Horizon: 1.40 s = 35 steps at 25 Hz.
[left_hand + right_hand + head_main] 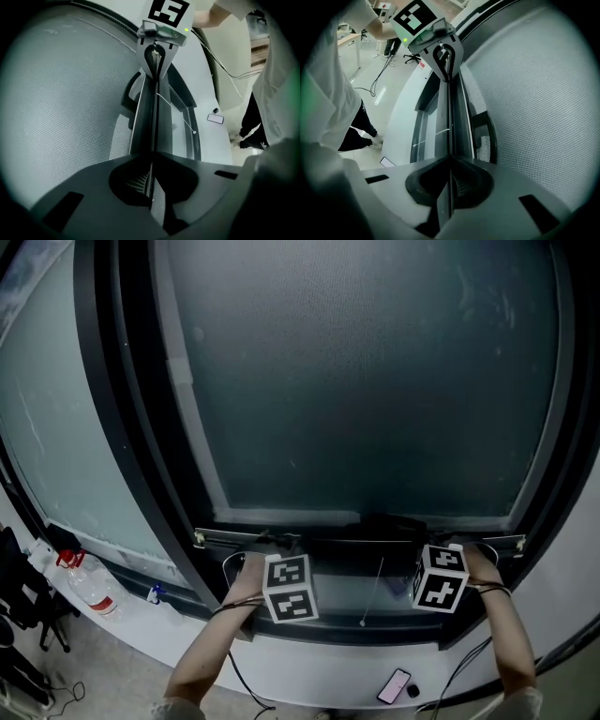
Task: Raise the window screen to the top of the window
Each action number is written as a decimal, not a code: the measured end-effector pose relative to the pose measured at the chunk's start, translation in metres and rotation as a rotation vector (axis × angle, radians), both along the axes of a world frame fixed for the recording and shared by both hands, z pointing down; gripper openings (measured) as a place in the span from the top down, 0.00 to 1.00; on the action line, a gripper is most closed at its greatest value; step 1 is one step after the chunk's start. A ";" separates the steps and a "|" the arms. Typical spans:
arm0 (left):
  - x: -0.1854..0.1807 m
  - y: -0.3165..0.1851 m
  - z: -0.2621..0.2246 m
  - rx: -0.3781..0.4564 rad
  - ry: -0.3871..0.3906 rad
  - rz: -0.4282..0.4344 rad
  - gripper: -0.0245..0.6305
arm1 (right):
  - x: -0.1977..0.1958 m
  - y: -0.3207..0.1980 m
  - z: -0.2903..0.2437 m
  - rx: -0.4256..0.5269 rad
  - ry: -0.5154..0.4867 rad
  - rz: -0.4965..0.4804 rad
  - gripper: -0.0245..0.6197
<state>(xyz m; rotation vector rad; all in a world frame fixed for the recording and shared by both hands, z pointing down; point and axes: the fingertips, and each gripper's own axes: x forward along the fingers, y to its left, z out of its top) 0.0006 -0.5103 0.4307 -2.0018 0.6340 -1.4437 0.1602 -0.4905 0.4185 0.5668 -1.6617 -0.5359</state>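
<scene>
The window screen [375, 381], a grey mesh, covers most of the window, and its thin bottom bar [356, 538] hangs a little above the lower frame. My left gripper [274, 549] is shut on the bar's left part and my right gripper [459, 547] on its right part. In the left gripper view the jaws of the left gripper [152, 176] pinch the bar [152, 122], which runs away to the right gripper [158, 51]. The right gripper view mirrors this: the right gripper [450, 180] clamps the bar [451, 122], with the left gripper [443, 56] at its far end.
A dark handle [380, 521] sits mid-bar. A thin pull cord [373, 592] hangs below it. The white sill [309, 671] carries a phone [394, 686]. A water bottle [94, 587] stands at the left on the sill. The dark window frame [122, 427] borders the screen.
</scene>
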 end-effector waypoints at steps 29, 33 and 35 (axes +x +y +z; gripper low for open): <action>-0.002 -0.022 -0.228 0.452 0.003 -0.036 0.94 | -0.001 -0.023 -0.223 0.474 0.021 0.041 0.94; -0.002 -0.024 -0.282 0.528 0.002 -0.042 0.94 | -0.001 -0.025 -0.278 0.548 0.018 0.042 0.94; -0.002 -0.025 -0.303 0.546 0.019 -0.044 0.94 | -0.002 -0.027 -0.298 0.569 0.028 0.044 0.94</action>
